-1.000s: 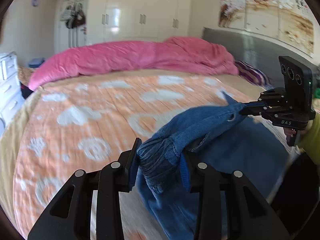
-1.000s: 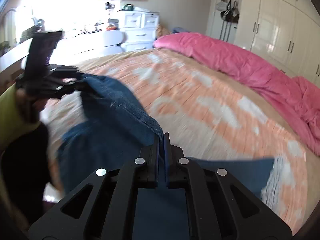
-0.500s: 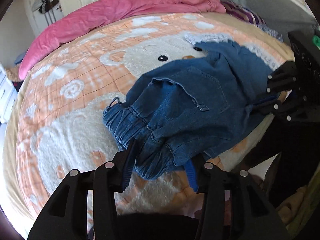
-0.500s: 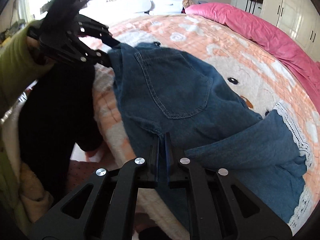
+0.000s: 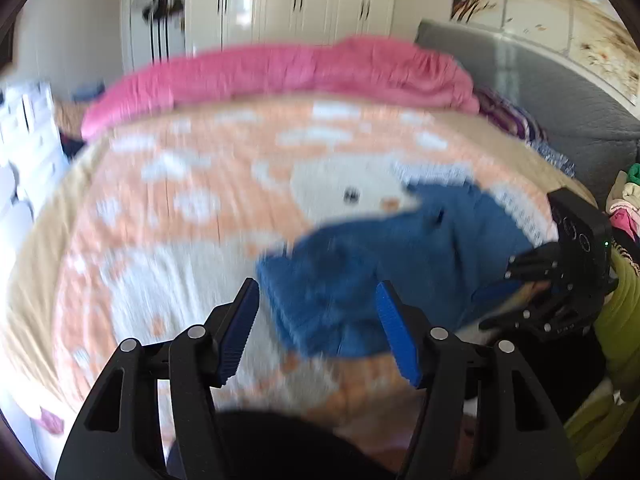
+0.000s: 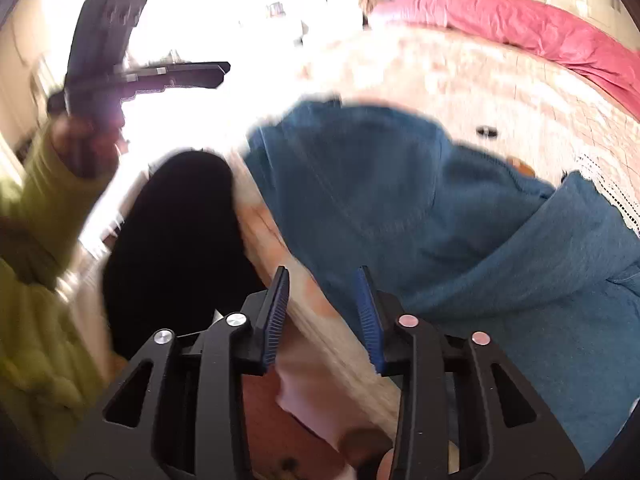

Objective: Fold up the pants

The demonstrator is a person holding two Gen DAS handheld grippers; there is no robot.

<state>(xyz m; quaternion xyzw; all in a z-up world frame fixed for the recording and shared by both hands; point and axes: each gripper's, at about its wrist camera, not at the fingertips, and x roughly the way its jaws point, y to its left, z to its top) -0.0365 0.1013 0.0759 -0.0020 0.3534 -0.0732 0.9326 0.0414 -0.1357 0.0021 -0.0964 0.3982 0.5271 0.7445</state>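
Denim pants [image 5: 400,264] dropped flat on orange cartoon blanket [image 5: 192,208] near bed edge, folded over. Left gripper [image 5: 318,328] just opened wide, empty. Right gripper [image 6: 322,314] just opened partway, empty. Released; fold stage likely done, regrasp next.

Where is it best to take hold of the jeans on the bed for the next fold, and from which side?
Probably the near edge of the jeans, where the thick, bunched waistband end lies by the bed's edge. Come from the person's side, low and angled down: that hem faces the open left hand-held gripper, and its bulk gives the pads something to pinch. The picture is blurred, so the exact seam cannot be told.
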